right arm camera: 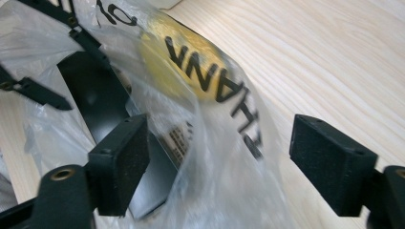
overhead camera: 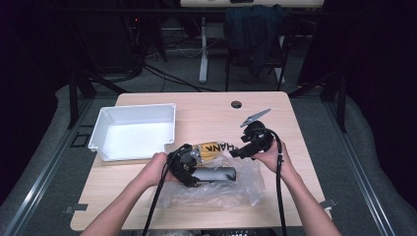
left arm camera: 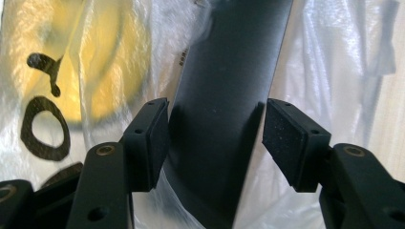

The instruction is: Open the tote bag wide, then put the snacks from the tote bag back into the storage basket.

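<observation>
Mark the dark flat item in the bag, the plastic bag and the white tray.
dark flat item (left arm camera: 224, 95): left gripper view, its matte face between the jaws.
plastic bag (overhead camera: 211, 194): high view, clear crumpled front part.
white tray (overhead camera: 101, 128): high view, left wall.

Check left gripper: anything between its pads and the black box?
Yes. The clear bag wraps the black box; its film lies between the left gripper pads and the box, which sits between the open jaws.
</observation>
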